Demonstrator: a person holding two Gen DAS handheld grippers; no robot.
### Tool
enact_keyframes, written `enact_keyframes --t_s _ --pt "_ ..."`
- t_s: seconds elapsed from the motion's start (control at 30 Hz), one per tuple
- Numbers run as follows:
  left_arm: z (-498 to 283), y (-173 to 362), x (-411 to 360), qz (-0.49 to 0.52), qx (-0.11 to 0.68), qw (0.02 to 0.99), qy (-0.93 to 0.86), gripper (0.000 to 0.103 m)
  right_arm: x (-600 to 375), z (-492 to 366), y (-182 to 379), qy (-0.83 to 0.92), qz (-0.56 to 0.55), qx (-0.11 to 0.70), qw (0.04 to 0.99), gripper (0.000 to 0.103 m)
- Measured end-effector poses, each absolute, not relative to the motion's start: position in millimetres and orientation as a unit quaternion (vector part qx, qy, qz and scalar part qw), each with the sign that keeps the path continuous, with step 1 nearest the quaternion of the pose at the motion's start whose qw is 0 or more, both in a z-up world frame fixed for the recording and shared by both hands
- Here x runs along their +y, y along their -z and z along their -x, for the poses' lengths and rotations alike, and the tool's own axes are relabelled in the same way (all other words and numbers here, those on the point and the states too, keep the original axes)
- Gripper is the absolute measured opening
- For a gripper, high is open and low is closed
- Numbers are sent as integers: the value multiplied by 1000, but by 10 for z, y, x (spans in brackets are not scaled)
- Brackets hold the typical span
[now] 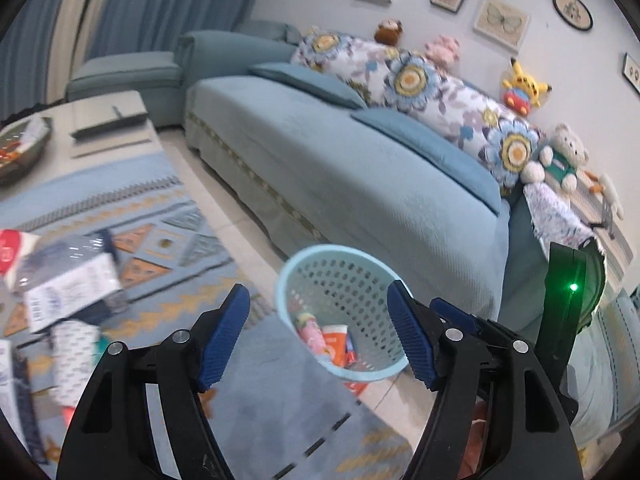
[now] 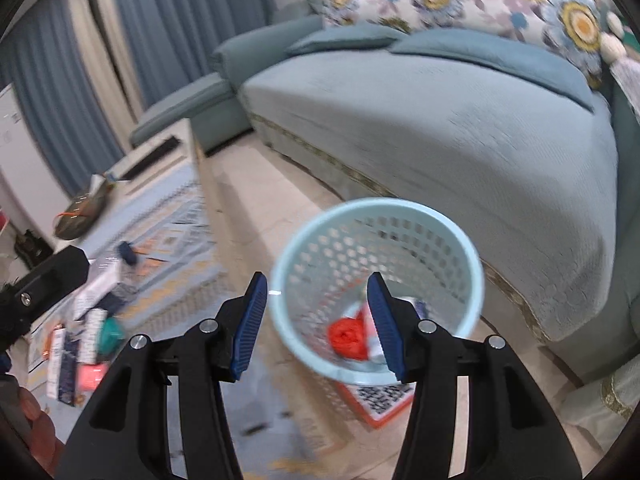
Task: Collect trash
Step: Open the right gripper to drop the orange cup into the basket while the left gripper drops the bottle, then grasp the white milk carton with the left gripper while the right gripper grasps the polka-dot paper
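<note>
Blue ribbed pads are sitting on the tips of both my black plastic tongs. I am holding the left tongs [image 1: 318, 334] with the jaws wide apart and nothing between them. I am holding the right tongs [image 2: 318, 322] partly apart, and they are holding nothing too.

Just past both tips, the light blue basket [image 1: 292, 264] is standing on the floor. It is round, made of smooth plastic, and full of little holes. Down inside it some trash [image 2: 348, 338] is already lying: a crumpled red lump, a pink wrapper and an orange one. I am thinking that part of the job is done.

To the left of the left tongs, more is waiting on the patterned rug [image 1: 160, 208]: boxes and packets [image 1: 68, 280] in a messy heap, some shiny, some papery. That part looks left to do, so I am guessing I am somewhere in the middle.

Under the basket a flat orange-edged card [image 2: 380, 400] is peeking out.

Farther away, the soft blue sofa [image 1: 360, 184] is stretching behind the basket, with flowery cushions [image 1: 412, 80] and fluffy toys [image 1: 560, 156] on top.
</note>
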State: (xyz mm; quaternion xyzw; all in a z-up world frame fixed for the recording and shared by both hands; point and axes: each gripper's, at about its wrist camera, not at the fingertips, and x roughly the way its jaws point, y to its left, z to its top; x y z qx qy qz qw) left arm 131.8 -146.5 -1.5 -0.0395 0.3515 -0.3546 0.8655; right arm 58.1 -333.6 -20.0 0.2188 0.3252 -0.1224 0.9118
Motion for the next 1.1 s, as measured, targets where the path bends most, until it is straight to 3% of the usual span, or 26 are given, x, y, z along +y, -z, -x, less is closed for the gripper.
enact_keyframes --t_s 0.3,0.5,0.6,1.1 --pt "-1225 -249 -246 62 318 911 256 74 -2288 -842 -247 26 -153 304 940 49" --pt "-1171 -124 654 87 302 938 143 84 -1687 -1048 -265 -17 -111 306 945 49" --pt "-1237 79 962 86 324 937 103 84 -1497 -1152 -194 -35 -119 316 940 49" --pt "-1570 941 1238 56 432 899 48 81 -820 -1788 356 -72 -116 395 908 49"
